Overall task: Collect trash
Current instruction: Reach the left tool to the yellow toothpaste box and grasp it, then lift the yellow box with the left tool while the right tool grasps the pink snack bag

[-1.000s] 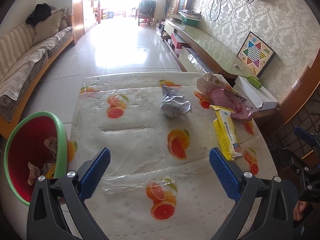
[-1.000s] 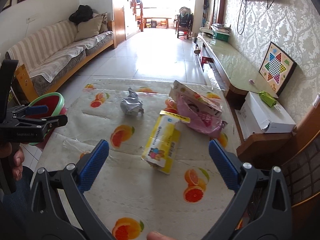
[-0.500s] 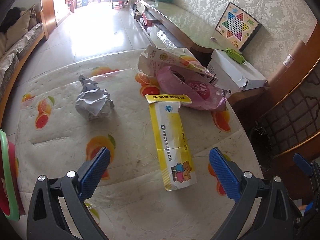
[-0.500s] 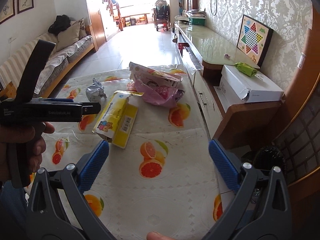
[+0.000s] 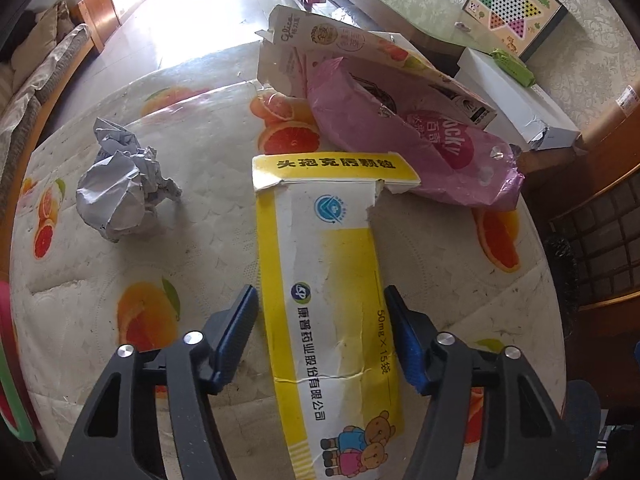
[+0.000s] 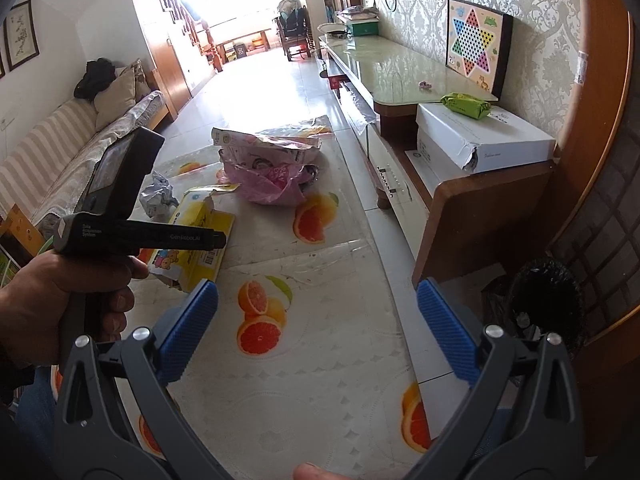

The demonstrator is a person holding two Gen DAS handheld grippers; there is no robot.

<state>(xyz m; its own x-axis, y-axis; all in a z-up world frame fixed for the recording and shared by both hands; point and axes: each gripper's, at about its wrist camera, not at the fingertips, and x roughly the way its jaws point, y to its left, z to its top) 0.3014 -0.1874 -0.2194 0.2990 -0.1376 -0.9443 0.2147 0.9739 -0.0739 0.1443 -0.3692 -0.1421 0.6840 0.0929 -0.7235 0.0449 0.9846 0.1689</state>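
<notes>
Trash lies scattered on the fruit-print tablecloth (image 5: 192,272), and the left wrist view looks steeply down on the nearest piece, a flattened yellow-and-white medicine box (image 5: 324,280) with a torn top flap. The left gripper (image 5: 322,336) straddles the box's lower half, one blue pad at each long edge; its jaws are closing with the box between them, though the pads do not appear to press on the cardboard yet. Straddling the narrow width probably suits a flat carton best. Beyond it sit a pink plastic bag (image 5: 400,136), a torn biscuit carton (image 5: 340,44) resting on the bag, and a crumpled grey paper ball (image 5: 120,192) well apart to the left.

From the right wrist view, the right gripper (image 6: 318,330) hangs with jaws wide and nothing between them, over bare cloth near the table's edge, seemingly waiting its turn. A hand (image 6: 60,304) holds the left tool above the medicine box (image 6: 196,232).
</notes>
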